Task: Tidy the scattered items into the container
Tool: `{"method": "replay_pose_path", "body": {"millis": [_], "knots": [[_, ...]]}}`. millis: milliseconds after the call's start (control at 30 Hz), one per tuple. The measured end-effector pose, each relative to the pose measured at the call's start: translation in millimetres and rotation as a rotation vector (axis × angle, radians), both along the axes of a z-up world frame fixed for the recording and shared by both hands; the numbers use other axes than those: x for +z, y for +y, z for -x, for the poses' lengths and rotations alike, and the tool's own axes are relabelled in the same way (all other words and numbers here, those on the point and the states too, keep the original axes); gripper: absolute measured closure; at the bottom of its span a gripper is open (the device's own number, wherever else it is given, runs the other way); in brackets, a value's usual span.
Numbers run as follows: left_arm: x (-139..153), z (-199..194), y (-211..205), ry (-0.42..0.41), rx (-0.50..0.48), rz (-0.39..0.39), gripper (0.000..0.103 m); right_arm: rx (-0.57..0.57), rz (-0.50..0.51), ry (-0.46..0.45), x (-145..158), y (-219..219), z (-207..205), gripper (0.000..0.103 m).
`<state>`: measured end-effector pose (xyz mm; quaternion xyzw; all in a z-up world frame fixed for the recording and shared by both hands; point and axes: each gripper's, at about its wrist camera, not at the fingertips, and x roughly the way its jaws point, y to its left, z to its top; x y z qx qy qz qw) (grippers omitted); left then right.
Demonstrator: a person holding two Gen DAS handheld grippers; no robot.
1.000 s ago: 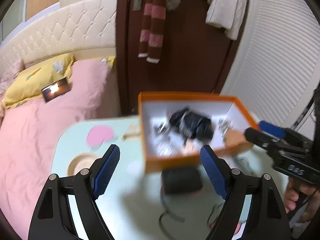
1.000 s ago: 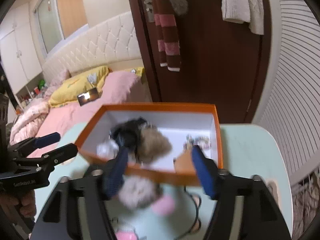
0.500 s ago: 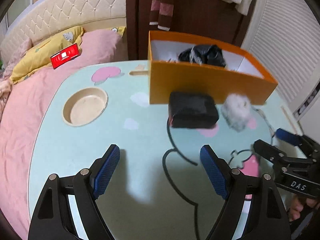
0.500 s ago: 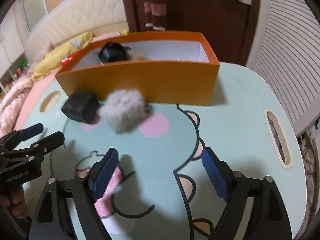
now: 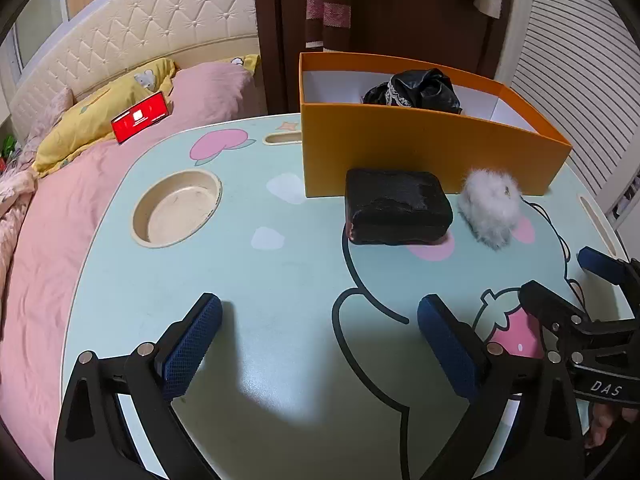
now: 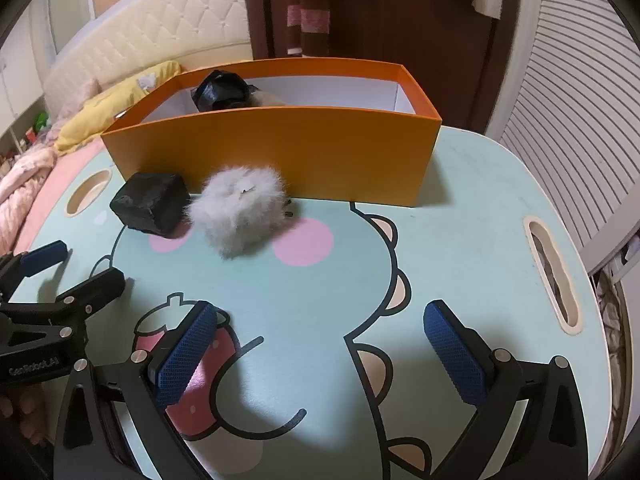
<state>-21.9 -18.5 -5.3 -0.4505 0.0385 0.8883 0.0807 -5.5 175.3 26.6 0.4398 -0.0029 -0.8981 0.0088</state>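
Observation:
An orange box stands at the far side of the table with a black crumpled item inside. In front of it lie a black rectangular pouch and a fluffy grey-white pompom, side by side on the table. My left gripper is open and empty, low over the table, short of the pouch. My right gripper is open and empty, short of the pompom. Each gripper shows in the other's view, the right one and the left one.
The table is pale green with cartoon prints, a round cup recess at left and a handle slot at right. A pink bed with a yellow pillow and a red-screened phone lies left; door and shutter behind.
Both grippers have pulled back from above the box and dropped low over the near table. The pouch and pompom lie in front of the box.

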Motion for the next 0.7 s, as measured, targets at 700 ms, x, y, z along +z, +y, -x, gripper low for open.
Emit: {"method": "replay_pose_path", "body": {"millis": [700], "knots": [[21, 40, 40, 0.010, -0.108, -0.033, 0.005, 0.038, 0.017, 0.004, 0, -4, -2, 0.000]]}}
